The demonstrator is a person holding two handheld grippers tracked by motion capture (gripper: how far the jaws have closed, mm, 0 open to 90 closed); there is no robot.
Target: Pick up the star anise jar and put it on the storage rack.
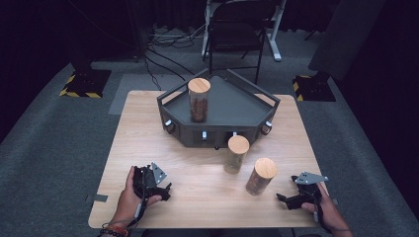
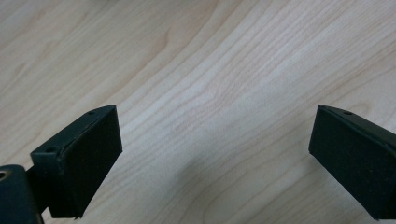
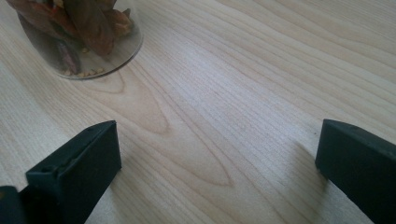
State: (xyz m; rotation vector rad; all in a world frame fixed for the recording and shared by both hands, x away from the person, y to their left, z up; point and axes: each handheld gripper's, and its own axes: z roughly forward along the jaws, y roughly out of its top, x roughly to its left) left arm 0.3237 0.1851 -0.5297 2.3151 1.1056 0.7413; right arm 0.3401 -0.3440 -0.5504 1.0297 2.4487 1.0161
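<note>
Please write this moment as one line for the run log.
left hand-held gripper: open, empty | right hand-held gripper: open, empty | clear cork-lidded jars: one on dark grey tray, two on wooden table

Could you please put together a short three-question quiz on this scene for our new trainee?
1. True or false: the left claw is shut on a jar.
2. How many jars stand on the bare table, not on the dark shelf?
3. Which jar is nearest the right claw: A, the shelf jar; B, the middle jar; C, the right jar?

Key: 1 false, both claws are open and empty. 2 two. 3 C.
</note>
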